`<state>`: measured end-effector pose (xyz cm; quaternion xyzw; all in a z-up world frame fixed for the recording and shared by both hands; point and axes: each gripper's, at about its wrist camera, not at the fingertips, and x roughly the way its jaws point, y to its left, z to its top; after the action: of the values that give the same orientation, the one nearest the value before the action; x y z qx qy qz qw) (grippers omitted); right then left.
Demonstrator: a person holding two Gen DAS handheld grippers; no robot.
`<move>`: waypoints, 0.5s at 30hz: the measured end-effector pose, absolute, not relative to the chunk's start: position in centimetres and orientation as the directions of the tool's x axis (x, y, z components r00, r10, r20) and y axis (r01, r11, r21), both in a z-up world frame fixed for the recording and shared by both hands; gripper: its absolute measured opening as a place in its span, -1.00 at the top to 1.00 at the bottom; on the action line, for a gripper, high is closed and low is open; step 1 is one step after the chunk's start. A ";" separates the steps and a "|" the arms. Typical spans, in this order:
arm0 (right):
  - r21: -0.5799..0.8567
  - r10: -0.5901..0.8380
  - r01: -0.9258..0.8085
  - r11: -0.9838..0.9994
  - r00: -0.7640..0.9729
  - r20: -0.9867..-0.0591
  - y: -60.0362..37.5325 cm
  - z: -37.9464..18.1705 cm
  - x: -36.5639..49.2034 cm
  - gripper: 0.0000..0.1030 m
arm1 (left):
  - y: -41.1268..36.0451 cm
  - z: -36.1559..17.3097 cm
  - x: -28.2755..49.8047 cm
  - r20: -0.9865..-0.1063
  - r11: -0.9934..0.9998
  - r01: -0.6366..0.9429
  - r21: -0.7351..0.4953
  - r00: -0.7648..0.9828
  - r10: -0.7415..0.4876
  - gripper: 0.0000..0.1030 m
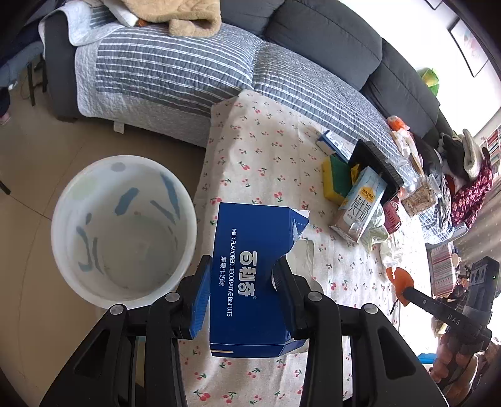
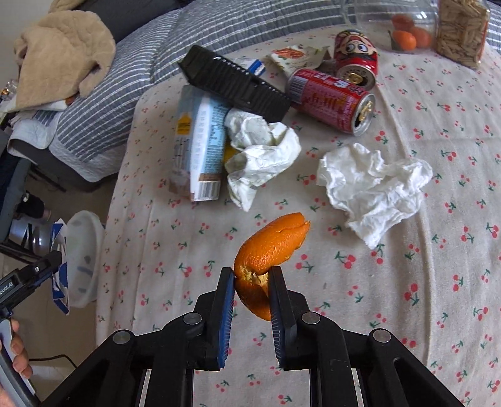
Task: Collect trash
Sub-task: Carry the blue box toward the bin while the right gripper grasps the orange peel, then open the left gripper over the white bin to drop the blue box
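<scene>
Left tongs (image 1: pixel 242 269) clamped on a blue biscuit box (image 1: pixel 250 278) above the surface (image 1: pixel 269 150) edge, beside the white bucket (image 1: pixel 123 225) on the floor, right tongs (image 2: pixel 252 275) pinching an orange peel (image 2: pixel 269 250) over the surface, near a crumpled tissue (image 2: pixel 372 188)

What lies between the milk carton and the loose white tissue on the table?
In the right wrist view, a second crumpled tissue lies against the milk carton; then bare cloth up to the white tissue.

a cherry-print tablecloth (image 2: pixel 438 250) is covering the table. a tan blanket (image 2: pixel 62 53) is lying on the striped sofa cover (image 1: pixel 175 72), and a jar of oranges (image 2: pixel 404 28) is standing beside a jar of seeds (image 2: pixel 460 31).
</scene>
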<state>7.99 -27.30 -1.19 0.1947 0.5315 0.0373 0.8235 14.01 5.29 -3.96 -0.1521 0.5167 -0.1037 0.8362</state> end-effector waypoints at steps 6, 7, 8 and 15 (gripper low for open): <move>0.373 0.302 0.094 0.923 0.425 -0.853 -24.5 -1.3 8.7 0.62 | 8.8 -4.3 13.7 -0.840 0.942 -0.049 -0.332 0.470 -0.271 0.19; 0.374 0.305 0.087 0.924 0.423 -0.853 -24.1 -1.4 8.9 0.62 | 9.4 -4.5 13.8 -0.842 0.945 -0.062 -0.322 0.475 -0.256 0.19; 0.372 0.307 0.079 0.925 0.422 -0.853 -23.5 -1.4 9.0 0.62 | 10.1 -4.6 13.9 -0.845 0.947 -0.075 -0.312 0.478 -0.241 0.19; 0.375 0.331 0.032 0.927 0.404 -0.853 -20.1 -2.1 10.5 0.62 | 14.0 -6.0 15.2 -0.849 0.946 -0.157 -0.284 0.499 -0.172 0.19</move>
<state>10.50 -20.11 -2.09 0.1687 0.5384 0.0909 0.8206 15.20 14.00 -6.00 -0.1646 0.5003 -0.0046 0.8500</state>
